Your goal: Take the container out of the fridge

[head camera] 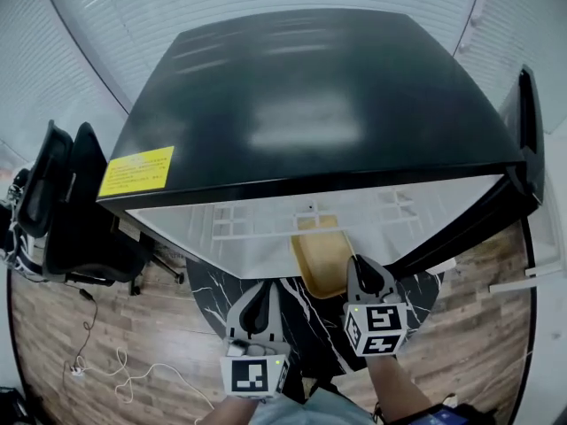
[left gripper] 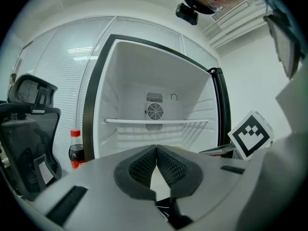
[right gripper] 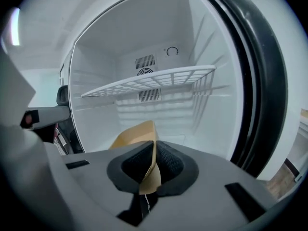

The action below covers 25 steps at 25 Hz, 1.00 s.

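A thin tan container (head camera: 321, 257), probably light and slightly bendy, lies at the open fridge's (head camera: 310, 104) mouth, its near rim, the sensible hold, pinched in the right tool (right gripper: 154, 150); the left tool (left gripper: 157, 152) is closed on nothing.

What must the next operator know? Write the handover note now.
Left gripper: shut, empty, held in front of the fridge.
Right gripper: shut on the tan container's near rim.
Container: low in the fridge, under the wire shelf, near end at the front edge.
Done: door open, container gripped.
Left: draw it fully out.
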{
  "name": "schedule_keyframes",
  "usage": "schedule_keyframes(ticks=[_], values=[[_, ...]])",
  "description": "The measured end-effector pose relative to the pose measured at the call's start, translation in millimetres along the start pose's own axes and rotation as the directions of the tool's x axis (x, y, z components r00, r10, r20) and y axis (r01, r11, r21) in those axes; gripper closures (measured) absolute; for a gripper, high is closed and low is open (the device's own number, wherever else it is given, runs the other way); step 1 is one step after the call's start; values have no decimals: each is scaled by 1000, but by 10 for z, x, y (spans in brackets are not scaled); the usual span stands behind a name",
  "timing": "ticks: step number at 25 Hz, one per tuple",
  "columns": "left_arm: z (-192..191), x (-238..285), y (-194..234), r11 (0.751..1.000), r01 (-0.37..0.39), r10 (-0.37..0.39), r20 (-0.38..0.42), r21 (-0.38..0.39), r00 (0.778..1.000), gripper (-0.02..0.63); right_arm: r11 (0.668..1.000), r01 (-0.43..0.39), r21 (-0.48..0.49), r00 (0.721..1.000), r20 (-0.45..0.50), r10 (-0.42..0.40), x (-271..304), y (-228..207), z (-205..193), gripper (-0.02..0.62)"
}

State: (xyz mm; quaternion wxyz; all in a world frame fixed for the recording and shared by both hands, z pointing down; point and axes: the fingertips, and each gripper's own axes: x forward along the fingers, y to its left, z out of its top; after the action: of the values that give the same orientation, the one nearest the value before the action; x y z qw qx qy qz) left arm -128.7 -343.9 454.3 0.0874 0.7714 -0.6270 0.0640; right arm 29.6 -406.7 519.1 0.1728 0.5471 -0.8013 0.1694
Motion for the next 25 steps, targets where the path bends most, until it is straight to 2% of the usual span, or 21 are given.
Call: schedule_keyframes(ticks=[11,17,25], values=[[372,-443,-270,999,-30,26,92,39,995,588,1000,-26,-18,996,85,28,-662,28,176,565],[526,-764,-451,999,-41,38,129,15,991,588,998,-50,-30,989,135,54,-1092,91,270,565],[804,-1173,-598,995,-84,72,210,51,975,588,994,-94,-60,973,205,104,-1645,224,381,565]])
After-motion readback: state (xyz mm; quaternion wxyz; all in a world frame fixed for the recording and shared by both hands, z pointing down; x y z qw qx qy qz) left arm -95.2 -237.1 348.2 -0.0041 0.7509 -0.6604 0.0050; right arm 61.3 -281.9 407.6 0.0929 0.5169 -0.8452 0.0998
